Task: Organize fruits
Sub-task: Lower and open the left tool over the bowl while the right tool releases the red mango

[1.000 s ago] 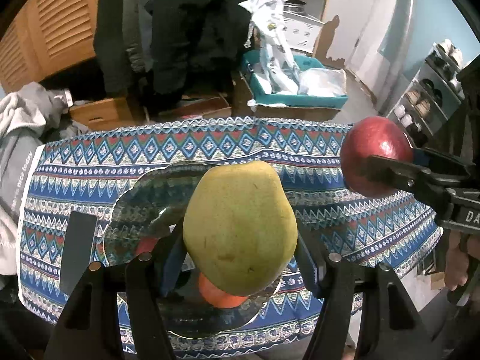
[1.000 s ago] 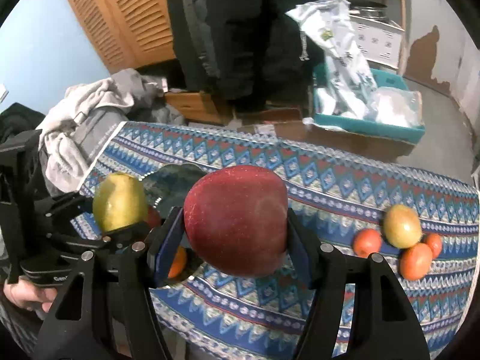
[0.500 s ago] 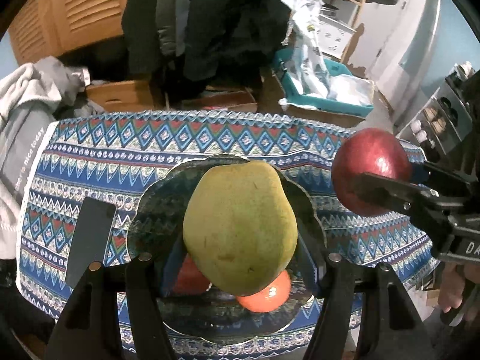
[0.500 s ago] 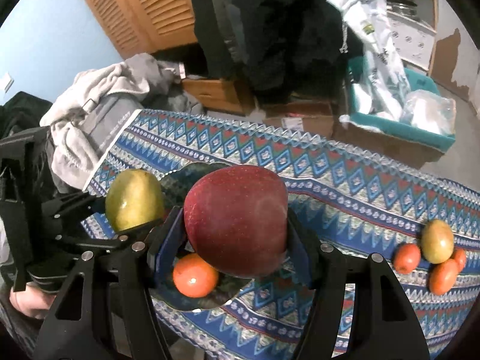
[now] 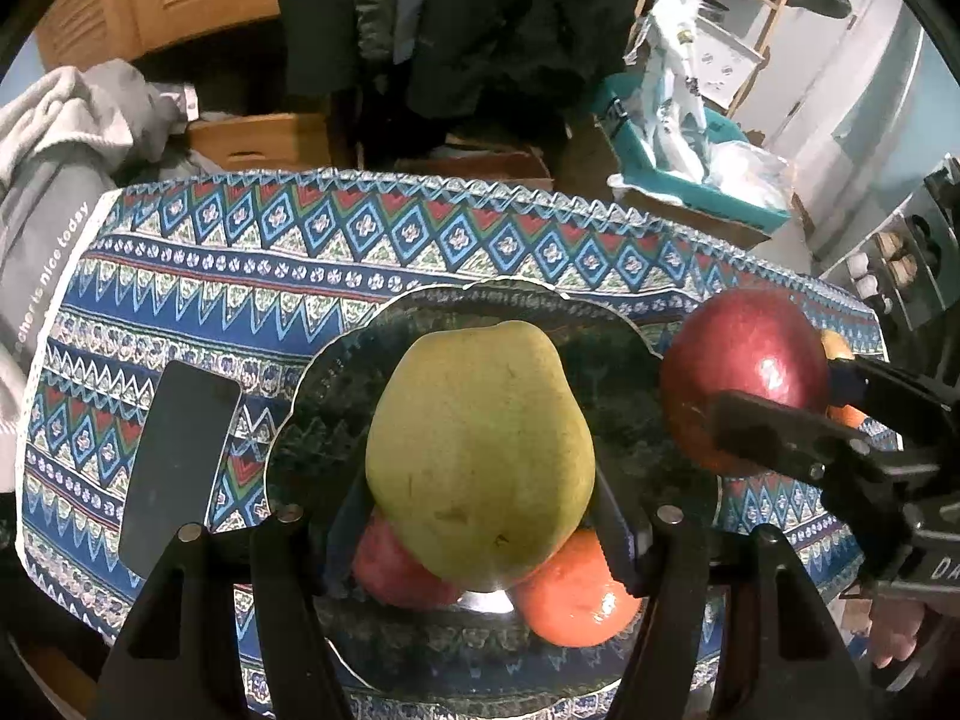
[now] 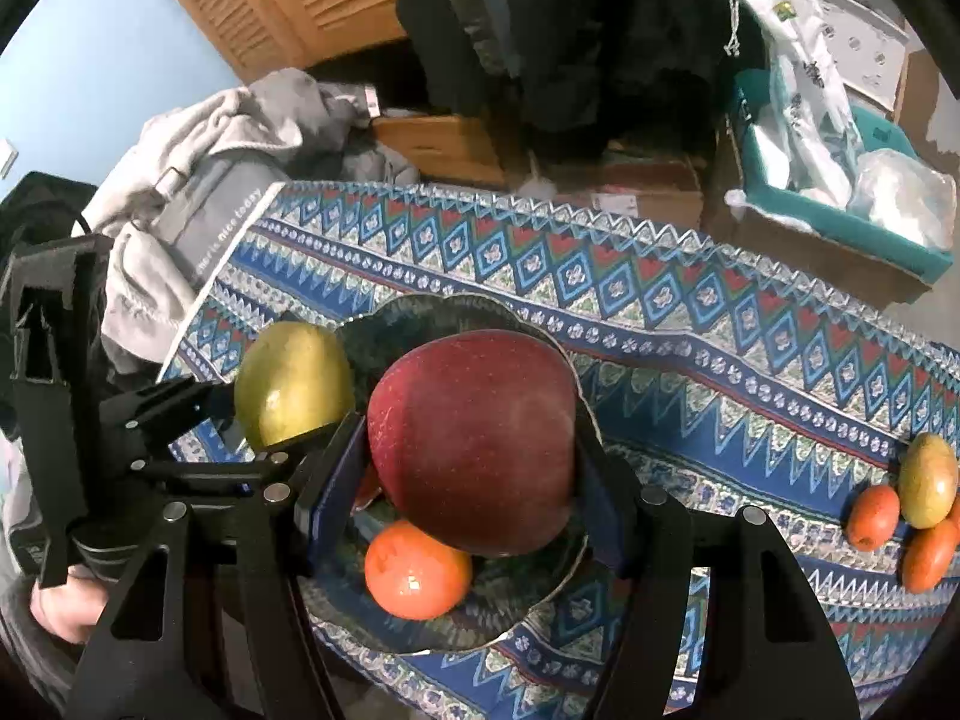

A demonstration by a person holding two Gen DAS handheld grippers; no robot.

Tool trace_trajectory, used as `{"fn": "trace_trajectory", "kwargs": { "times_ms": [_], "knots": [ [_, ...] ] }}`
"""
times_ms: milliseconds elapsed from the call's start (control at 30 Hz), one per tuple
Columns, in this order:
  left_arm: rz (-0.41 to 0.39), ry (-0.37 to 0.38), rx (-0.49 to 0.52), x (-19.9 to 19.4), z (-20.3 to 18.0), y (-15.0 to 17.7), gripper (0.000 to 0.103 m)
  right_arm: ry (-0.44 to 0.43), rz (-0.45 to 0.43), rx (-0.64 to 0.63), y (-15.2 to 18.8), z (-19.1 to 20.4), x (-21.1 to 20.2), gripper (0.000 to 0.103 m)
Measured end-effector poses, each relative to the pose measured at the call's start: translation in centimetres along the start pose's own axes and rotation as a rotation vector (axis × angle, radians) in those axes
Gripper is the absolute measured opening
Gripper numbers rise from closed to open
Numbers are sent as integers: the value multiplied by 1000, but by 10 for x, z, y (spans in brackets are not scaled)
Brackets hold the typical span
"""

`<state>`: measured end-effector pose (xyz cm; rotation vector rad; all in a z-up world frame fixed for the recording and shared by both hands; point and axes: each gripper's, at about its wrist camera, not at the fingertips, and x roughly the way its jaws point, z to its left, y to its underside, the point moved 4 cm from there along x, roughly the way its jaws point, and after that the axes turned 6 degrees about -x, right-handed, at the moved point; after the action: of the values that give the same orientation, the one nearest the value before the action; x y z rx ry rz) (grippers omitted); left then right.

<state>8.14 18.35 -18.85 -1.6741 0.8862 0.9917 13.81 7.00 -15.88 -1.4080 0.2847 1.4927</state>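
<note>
Over the last second both grippers had travelled in over the dark scalloped plate (image 5: pixel 336 396), which had earlier sat mostly beneath and left of them and now lay directly below both fruits. The left gripper (image 5: pixel 480 516) pinched a yellow-green pear (image 5: pixel 480 450) between its two fingers, holding it above the plate's middle. The right gripper (image 6: pixel 474 480) clamped a dark red apple (image 6: pixel 474 438) the same way, above the plate's right part as the left wrist view showed it. The two held fruits hung near each other without touching. On the plate, at its near side, lay an orange (image 6: pixel 417 570) and a reddish fruit (image 5: pixel 396 567), the latter largely hidden under the pear. A black phone (image 5: pixel 177 468) lay flat on the patterned tablecloth (image 5: pixel 240 276), just left of the plate. Far to the right on the cloth, well apart from the plate, a small cluster waited: a yellow-green fruit (image 6: pixel 927 480) with several small orange-red ones (image 6: pixel 873 516) touching or just beside it. A grey garment (image 6: pixel 198 180) was heaped beyond the table's left end.
</note>
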Motion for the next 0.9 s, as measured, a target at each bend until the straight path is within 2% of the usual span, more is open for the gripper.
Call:
{"fn": "trace_trajectory", "kwargs": {
  "times_ms": [467,700,900],
  "knots": [
    [61,12,-43,28,12,1,67,-27,86,45,14,-5,43,66],
    [85,-14,-50,37,15,2,68,-27,113,83,23,-16,52,66],
    [56,-27,-37,29,12,0,67,-24,135,98,29,-22,58,66]
  ]
}}
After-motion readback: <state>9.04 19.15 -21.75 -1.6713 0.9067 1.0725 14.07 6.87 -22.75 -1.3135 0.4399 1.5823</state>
